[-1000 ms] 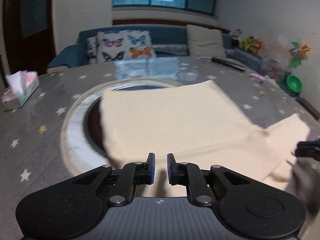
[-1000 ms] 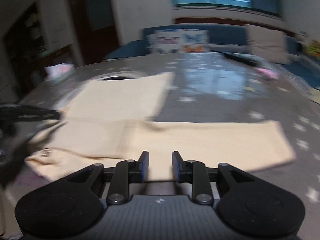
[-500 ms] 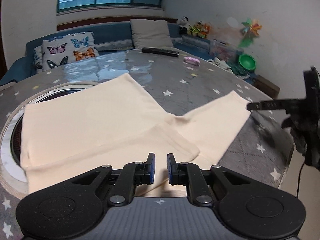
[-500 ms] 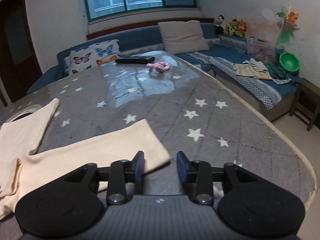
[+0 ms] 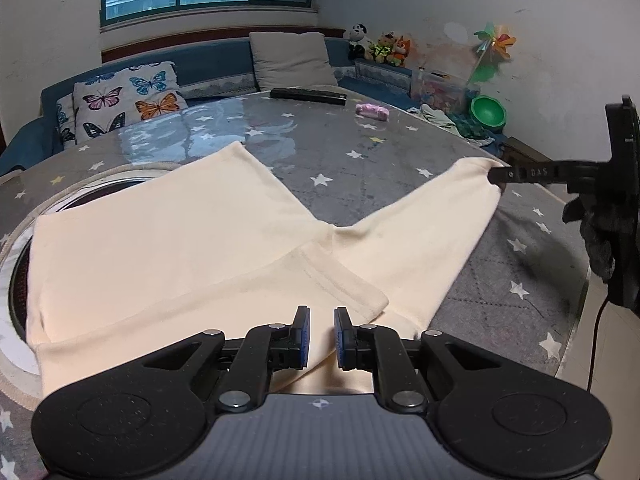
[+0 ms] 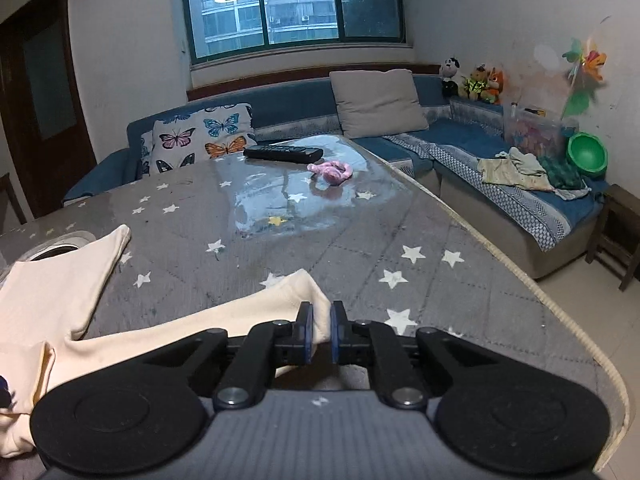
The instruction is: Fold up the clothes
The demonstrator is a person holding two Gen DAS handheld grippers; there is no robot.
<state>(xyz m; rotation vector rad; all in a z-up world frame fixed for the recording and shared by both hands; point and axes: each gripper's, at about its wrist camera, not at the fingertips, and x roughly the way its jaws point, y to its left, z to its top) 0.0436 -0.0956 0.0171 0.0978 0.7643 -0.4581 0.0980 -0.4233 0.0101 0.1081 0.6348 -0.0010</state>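
Cream trousers point(image 5: 168, 248) lie spread on my star-print table point(image 5: 360, 168), one leg over the round inset, the other stretched toward the table's right edge. My right gripper point(image 6: 319, 330), half a second ago wider with its jaws either side of that leg's cuff point(image 6: 298, 290), has now pinched shut on it. My left gripper point(image 5: 319, 334) hangs over the waistband point(image 5: 344, 284), its narrow gap unchanged and, as far as I can see, gripping nothing. Both views have swung right since a second ago.
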